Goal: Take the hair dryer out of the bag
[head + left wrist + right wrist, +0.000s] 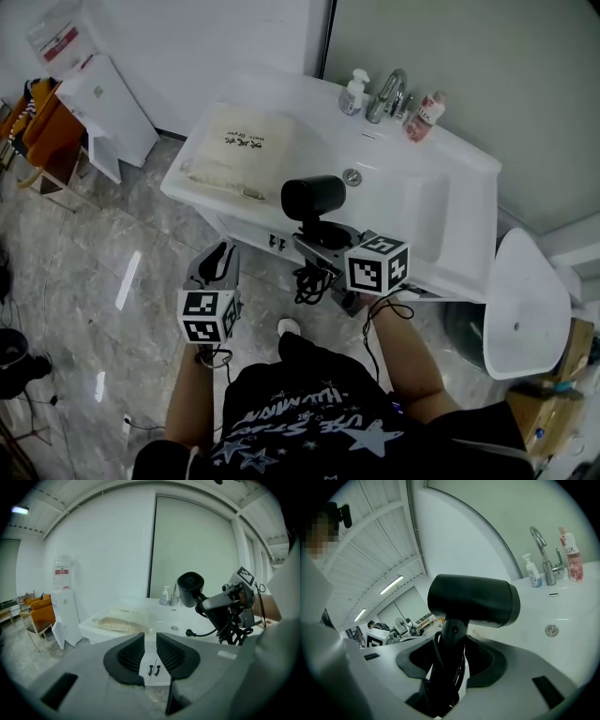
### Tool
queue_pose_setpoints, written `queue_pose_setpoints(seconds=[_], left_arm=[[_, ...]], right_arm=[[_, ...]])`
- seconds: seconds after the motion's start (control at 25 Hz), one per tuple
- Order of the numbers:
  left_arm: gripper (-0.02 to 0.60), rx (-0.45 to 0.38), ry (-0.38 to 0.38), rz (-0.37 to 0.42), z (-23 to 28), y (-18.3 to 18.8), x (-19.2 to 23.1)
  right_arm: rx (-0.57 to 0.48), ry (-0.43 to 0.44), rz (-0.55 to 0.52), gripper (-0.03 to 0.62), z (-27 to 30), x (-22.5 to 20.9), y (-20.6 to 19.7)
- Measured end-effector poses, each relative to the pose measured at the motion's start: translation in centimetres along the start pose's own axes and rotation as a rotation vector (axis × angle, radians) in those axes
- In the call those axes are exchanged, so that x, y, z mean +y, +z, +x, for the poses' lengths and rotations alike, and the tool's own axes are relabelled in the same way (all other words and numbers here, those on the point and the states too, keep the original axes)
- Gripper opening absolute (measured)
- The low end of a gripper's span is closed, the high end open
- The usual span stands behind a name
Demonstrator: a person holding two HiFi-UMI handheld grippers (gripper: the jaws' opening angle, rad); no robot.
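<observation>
The black hair dryer (314, 199) stands upright over the front edge of the white washbasin counter (450, 169), clear of the bag. My right gripper (326, 251) is shut on its handle, with the black cord (312, 284) bunched and hanging below. In the right gripper view the dryer's barrel (473, 599) rises above my right gripper (451, 654). The cream cloth bag (239, 150) lies flat on the counter's left part. My left gripper (222, 253) hangs in front of the counter, left of the dryer, its jaws a narrow gap apart with nothing between them (150, 638).
A faucet (389, 94), a pump bottle (353, 92) and a pink bottle (424, 117) stand at the back of the basin. A white rounded lid (525, 305) is at the right, a white water dispenser (108, 112) and an orange chair (42, 122) at the left.
</observation>
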State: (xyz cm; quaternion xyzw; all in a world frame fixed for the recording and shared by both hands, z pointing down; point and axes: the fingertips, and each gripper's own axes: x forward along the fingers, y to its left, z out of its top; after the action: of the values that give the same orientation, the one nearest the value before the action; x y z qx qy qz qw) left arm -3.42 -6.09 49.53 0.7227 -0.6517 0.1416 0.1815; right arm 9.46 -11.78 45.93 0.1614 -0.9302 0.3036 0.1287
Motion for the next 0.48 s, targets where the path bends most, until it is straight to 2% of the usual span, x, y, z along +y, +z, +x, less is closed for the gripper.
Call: queue_pose_setpoints(seconds=[0.16, 0.28, 0.48], left_arm=[[0.05, 0.019, 0.018, -0.036, -2.0, -2.3, -0.2], [0.043, 0.011, 0.017, -0.07, -4.4, -3.7, -0.5], [0.028, -0.004, 0.024, -0.083, -9.6, -6.3, -1.5]], right_arm=[[0.026, 0.0, -0.022, 0.186, 0.0, 1.4, -1.7], [0.041, 0.002, -0.031, 0.186, -0.4, 3.0, -3.3], [0.086, -0.015, -0.033, 0.186, -1.9, 6.3, -7.6]])
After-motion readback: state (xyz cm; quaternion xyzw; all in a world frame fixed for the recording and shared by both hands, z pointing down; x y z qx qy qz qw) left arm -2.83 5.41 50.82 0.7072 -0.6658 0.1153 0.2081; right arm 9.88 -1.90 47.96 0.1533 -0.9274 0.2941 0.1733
